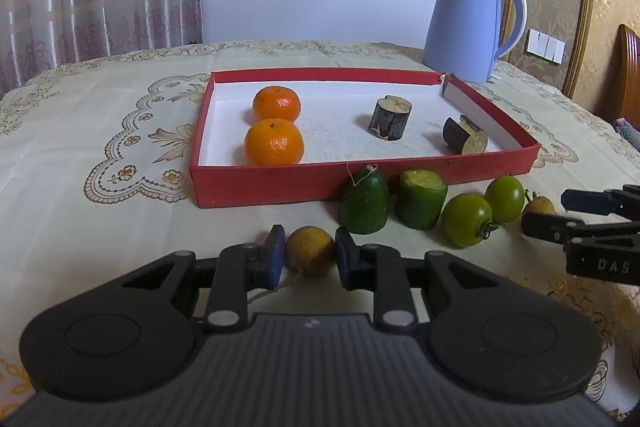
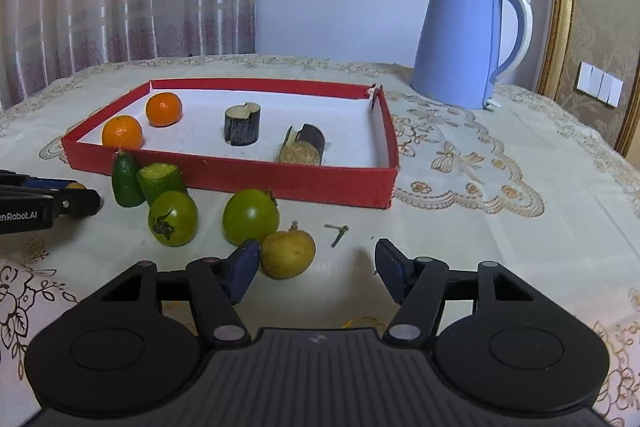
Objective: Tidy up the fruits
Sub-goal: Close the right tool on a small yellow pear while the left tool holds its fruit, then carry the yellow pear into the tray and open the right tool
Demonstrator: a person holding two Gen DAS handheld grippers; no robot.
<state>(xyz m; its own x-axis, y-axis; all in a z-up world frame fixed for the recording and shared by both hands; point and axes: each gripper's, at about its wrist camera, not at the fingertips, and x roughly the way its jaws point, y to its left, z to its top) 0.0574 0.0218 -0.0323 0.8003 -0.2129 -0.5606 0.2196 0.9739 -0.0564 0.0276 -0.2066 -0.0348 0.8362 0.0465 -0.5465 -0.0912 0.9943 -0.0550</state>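
The left gripper [image 1: 310,253] sits low over the embroidered tablecloth [image 1: 100,131] with its blue pads on either side of a small brownish-yellow fruit [image 1: 310,250]; the pads look almost against its skin, but whether they actually press it cannot be told. The right gripper [image 2: 314,269] has its fingers spread wide, the left pad just beside a second brownish-yellow fruit [image 2: 288,253] and the right pad well clear of it. Close behind that fruit lie two green tomatoes [image 2: 173,219] [image 2: 251,215], and further left two cut cucumber pieces [image 2: 162,181] [image 2: 126,185] stand against the front wall of the red box [image 2: 280,181]. Inside the box, two oranges [image 1: 276,103] [image 1: 274,141] rest at the left end, one behind the other, and two dark eggplant chunks [image 1: 390,117] [image 1: 464,137] sit toward the right, one upright and one tipped over. A blue electric kettle [image 1: 466,23] stands behind the box's far right corner, and a small green stem [image 2: 337,233] lies on the cloth near the right gripper.
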